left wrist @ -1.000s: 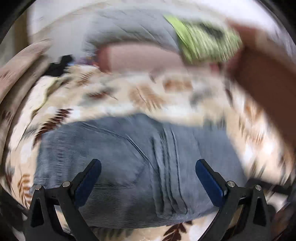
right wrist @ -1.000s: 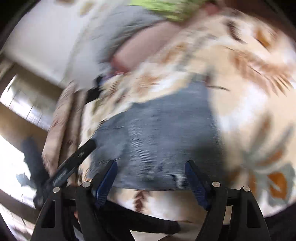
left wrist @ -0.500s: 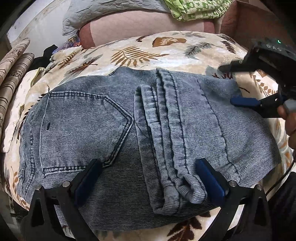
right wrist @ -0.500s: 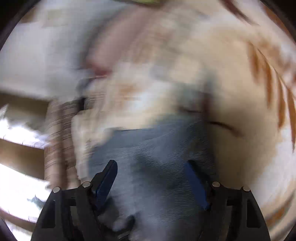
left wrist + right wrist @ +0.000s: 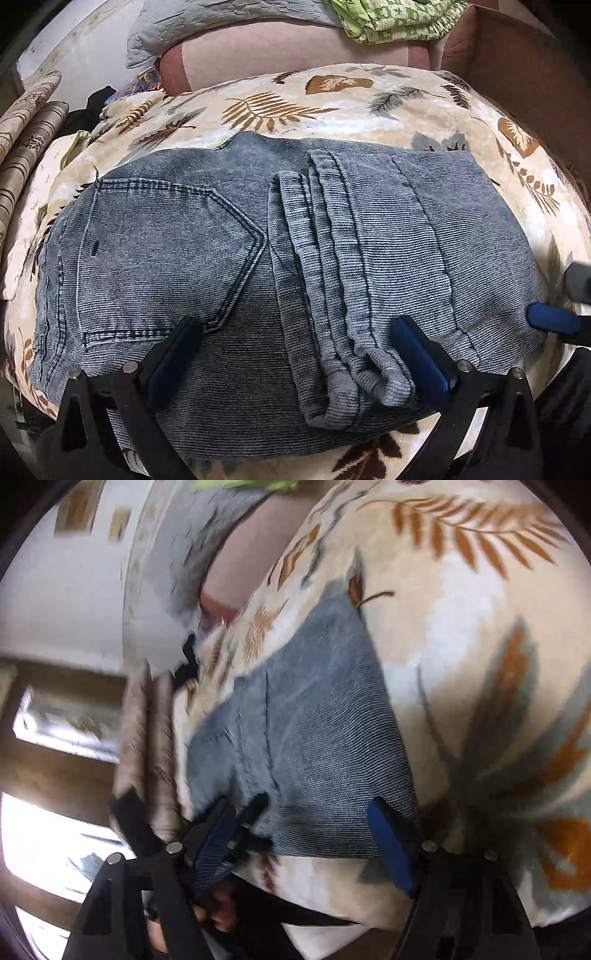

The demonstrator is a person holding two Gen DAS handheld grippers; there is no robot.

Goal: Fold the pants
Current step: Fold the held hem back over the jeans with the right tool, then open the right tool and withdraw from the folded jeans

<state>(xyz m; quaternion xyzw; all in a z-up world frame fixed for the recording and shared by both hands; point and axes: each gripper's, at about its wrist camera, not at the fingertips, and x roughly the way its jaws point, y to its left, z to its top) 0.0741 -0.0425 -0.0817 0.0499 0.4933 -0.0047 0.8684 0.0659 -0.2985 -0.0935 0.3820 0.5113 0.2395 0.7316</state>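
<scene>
Folded blue-grey denim pants [image 5: 229, 266] lie on a leaf-patterned blanket [image 5: 332, 107], back pocket to the left, leg hems bunched in the middle. My left gripper [image 5: 295, 358] is open and empty, just above the near edge of the pants. My right gripper [image 5: 299, 845] is open and empty at the pants' right edge [image 5: 314, 746]; one of its blue fingertips [image 5: 552, 319] shows at the right edge of the left wrist view. The left gripper's frame [image 5: 236, 827] shows in the right wrist view.
A pink bolster [image 5: 280, 48], a grey quilted pillow [image 5: 207, 18] and a green patterned cloth [image 5: 395, 18] lie at the back. Striped rolled fabric [image 5: 26, 125] lies at the left. A brown headboard [image 5: 524, 66] stands at the right.
The left wrist view has steadied and come closer over the pants. My right gripper has dropped from the pants' upper right side to their near right corner. The pants lie still.
</scene>
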